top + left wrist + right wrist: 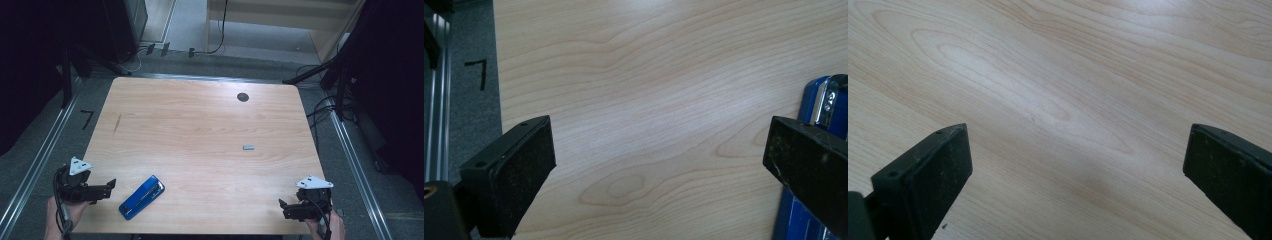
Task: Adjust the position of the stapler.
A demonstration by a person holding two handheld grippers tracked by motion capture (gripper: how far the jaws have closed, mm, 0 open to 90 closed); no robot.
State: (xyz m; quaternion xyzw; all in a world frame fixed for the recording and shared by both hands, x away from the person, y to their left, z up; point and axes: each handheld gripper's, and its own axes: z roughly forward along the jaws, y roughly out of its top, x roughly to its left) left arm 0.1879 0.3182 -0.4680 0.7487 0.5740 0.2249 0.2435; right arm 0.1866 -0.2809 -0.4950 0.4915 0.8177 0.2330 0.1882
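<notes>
A blue stapler lies flat near the table's front edge, left of centre, and shows again at the right edge of the left gripper view. My left gripper rests at the front left corner, a short way left of the stapler, jaws wide open and nothing between them. A small grey block lies alone right of the table's middle. At the front right corner my right gripper stands open over bare wood, well apart from both objects.
The wooden table has a dark round cable hole near its far edge. Metal rails run along the floor on both sides. Cables and dark stands sit beyond the far edge and at the right.
</notes>
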